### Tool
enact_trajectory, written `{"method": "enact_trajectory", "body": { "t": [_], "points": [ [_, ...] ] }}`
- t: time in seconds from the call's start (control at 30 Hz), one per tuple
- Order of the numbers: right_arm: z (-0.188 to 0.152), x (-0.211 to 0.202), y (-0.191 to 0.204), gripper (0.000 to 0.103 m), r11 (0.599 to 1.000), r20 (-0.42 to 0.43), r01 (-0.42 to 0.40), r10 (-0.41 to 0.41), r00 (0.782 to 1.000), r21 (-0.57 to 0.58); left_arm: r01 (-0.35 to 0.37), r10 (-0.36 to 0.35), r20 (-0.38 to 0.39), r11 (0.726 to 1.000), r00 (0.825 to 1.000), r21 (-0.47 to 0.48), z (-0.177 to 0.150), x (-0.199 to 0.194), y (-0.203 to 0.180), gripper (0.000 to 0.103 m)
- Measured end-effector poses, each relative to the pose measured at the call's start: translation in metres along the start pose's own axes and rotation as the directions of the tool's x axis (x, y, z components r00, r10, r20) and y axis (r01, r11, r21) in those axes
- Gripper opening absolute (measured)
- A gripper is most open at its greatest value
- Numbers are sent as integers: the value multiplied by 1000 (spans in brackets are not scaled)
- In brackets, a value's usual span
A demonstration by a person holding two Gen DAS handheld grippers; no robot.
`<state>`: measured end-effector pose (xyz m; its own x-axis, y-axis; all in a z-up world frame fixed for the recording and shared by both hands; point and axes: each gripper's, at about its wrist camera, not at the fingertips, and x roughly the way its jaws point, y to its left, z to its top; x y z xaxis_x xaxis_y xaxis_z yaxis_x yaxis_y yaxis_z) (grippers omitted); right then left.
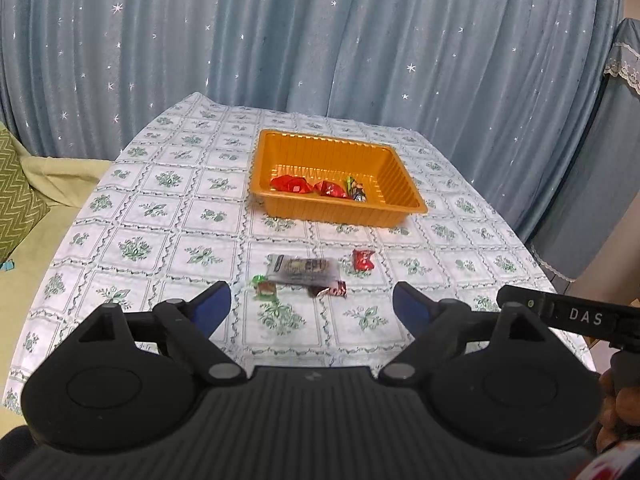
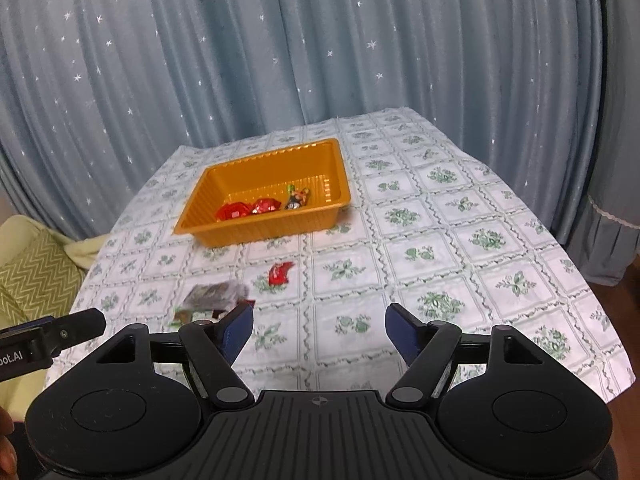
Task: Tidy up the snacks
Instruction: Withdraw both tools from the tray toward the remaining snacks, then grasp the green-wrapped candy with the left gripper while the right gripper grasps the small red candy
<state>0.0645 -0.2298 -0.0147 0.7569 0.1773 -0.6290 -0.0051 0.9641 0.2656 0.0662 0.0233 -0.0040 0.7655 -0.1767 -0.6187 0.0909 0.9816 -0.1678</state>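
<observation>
An orange tray (image 1: 404, 176) (image 2: 200, 196) stands mid-table and holds two red wrapped snacks (image 1: 291, 184) (image 2: 236, 211) and a small dark one (image 1: 358, 191) (image 2: 297, 199). On the cloth in front lie a grey packet (image 1: 302, 268) (image 2: 214, 294), a red candy (image 1: 363, 260) (image 2: 279, 273), a green-wrapped sweet (image 1: 265, 288) and a dark brown sweet (image 1: 330, 290). My left gripper (image 1: 311, 306) is open and empty, above the table just short of the loose snacks. My right gripper (image 2: 319, 326) is open and empty, to the right of them.
The table wears a white cloth with green flower squares (image 1: 168, 216) (image 2: 460, 248). A blue starred curtain (image 1: 320, 32) hangs behind. A green zigzag cushion (image 1: 16, 184) (image 2: 36, 280) lies at the left. A draped chair (image 1: 600, 160) stands at the right.
</observation>
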Motion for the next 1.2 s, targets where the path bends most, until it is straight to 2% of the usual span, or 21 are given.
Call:
{"method": "enact_trajectory", "body": {
  "t": [0.9, 1.2],
  "points": [
    [-18, 18, -1, 73, 1000, -40, 1, -1, 999, 0, -27, 26, -46, 999, 999, -19, -16, 18, 19, 86],
    [-23, 37, -4, 73, 1000, -31, -2, 2, 1000, -6, -44, 42, -51, 999, 998, -29, -18, 48, 24, 77]
  ]
}}
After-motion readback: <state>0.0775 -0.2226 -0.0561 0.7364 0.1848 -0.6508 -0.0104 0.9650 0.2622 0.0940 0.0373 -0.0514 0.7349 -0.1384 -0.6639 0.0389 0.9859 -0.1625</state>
